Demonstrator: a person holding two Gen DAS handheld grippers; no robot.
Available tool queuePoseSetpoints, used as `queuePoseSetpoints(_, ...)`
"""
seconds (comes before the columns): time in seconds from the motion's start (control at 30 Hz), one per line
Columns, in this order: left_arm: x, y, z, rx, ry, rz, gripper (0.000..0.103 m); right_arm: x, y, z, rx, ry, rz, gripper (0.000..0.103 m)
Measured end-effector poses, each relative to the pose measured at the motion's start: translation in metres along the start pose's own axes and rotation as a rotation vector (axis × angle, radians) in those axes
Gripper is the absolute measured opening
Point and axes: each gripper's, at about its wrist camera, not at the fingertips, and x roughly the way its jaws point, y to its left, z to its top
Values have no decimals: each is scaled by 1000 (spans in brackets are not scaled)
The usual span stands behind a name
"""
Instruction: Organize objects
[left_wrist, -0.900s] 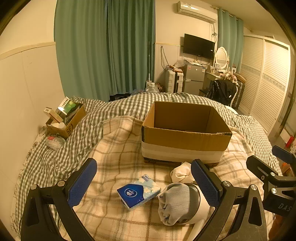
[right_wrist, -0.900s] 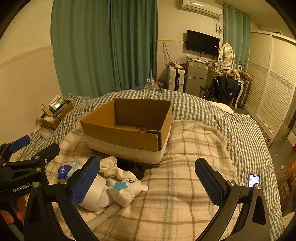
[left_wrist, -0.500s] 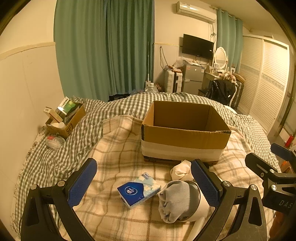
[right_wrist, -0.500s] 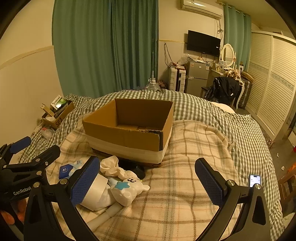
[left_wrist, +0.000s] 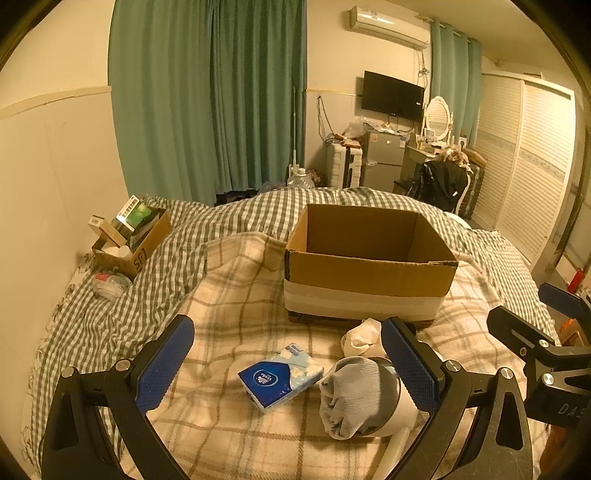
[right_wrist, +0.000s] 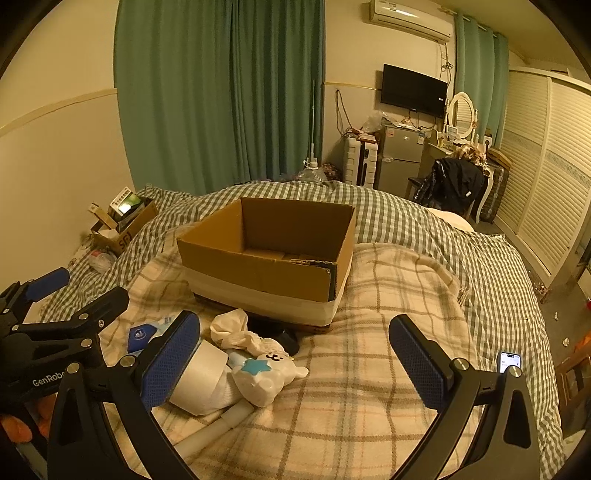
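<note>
An open cardboard box (left_wrist: 369, 266) with a white band stands on the plaid blanket (left_wrist: 236, 317); it also shows in the right wrist view (right_wrist: 266, 258). In front of it lie a blue tissue pack (left_wrist: 279, 376), a grey glove on a tape roll (left_wrist: 356, 397), a crumpled white cloth (left_wrist: 360, 334), a white plush toy with a blue star (right_wrist: 264, 376) and a dark object (right_wrist: 286, 336). My left gripper (left_wrist: 286, 363) is open above the tissue pack. My right gripper (right_wrist: 295, 363) is open beside the plush toy.
A small cardboard box of items (left_wrist: 131, 236) and a plastic bag (left_wrist: 109, 284) lie at the left by the wall. A phone (right_wrist: 509, 362) lies at the bed's right edge. Fridge, chair and wardrobe stand beyond the bed.
Both grippers have risen and tilted slightly, so the box looks a little farther. Both stay open. Nothing on the bed has moved.
</note>
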Motion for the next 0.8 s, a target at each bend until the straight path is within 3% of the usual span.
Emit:
queuePoseSetpoints(0.57, -14, 14, -5, 4, -6, 2, 103, -12, 19, -2, -52, -3, 25, 102)
queuePoseSetpoints(0.8, 4, 34, -25, -12, 61, 42, 103, 1, 24, -13, -65, 54, 51, 102)
